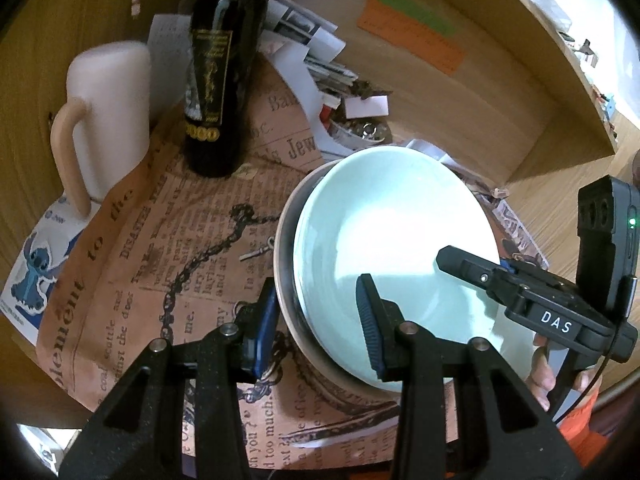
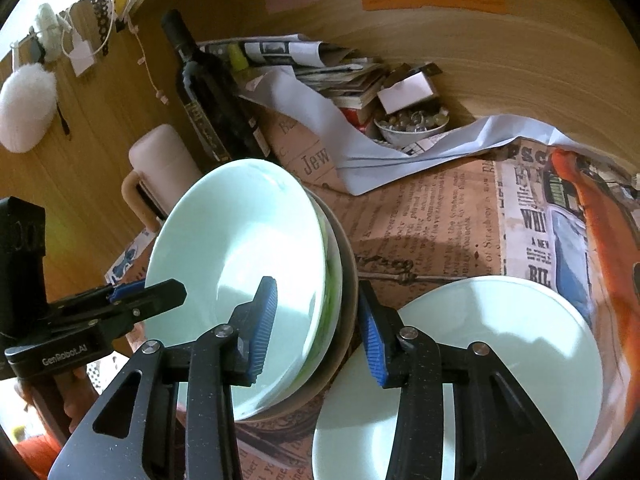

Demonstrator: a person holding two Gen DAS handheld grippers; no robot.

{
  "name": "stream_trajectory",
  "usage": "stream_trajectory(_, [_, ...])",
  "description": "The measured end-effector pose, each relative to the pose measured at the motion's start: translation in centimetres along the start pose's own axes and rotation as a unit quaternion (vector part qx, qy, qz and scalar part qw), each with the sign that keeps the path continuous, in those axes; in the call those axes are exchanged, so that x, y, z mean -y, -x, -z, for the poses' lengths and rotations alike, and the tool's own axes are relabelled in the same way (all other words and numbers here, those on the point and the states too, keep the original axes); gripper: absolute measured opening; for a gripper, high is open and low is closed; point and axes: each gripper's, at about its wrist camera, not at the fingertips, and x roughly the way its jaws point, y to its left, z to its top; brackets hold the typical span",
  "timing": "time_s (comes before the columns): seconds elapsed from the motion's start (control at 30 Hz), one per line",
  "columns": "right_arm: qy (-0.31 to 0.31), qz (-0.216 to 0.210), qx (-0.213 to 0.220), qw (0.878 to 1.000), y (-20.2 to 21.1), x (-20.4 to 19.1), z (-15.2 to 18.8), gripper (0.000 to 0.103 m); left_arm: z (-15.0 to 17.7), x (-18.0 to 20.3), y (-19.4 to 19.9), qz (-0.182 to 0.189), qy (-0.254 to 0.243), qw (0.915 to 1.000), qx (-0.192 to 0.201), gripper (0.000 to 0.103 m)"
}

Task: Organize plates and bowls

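A pale green bowl (image 1: 396, 248) sits nested on top of a stack with a beige-rimmed dish (image 1: 286, 292) beneath it; the stack shows in the right wrist view too (image 2: 240, 264). My left gripper (image 1: 320, 320) is open, its jaws straddling the stack's near-left rim, one pad inside the bowl. My right gripper (image 2: 316, 326) is open and straddles the stack's right rim; it also shows in the left wrist view (image 1: 472, 268). A second pale plate (image 2: 500, 360) lies flat to the right of the stack, under my right finger.
A dark wine bottle (image 1: 218, 80) and a cream jug (image 1: 108, 112) stand behind the stack on newspaper-print paper (image 1: 180, 248). A pile of papers (image 2: 320, 68) and a small bowl of beads (image 2: 412, 126) lie at the back. Wooden walls (image 2: 500, 64) enclose the space.
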Motion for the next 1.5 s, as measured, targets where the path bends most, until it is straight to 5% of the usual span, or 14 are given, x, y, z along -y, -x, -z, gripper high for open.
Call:
stream_trajectory(0.63, [-0.019, 0.021, 0.063, 0.998, 5.7, 1.7, 0.0, 0.037, -0.7, 4.9, 1.5, 0.034, -0.044, 0.9976, 0.04, 0.038])
stream_trajectory(1.5, [-0.095, 0.079, 0.069, 0.99, 10.6, 9.0, 4.6, 0.037, 0.9, 13.3, -3.2, 0.09, -0.101, 0.9907, -0.017, 0.038])
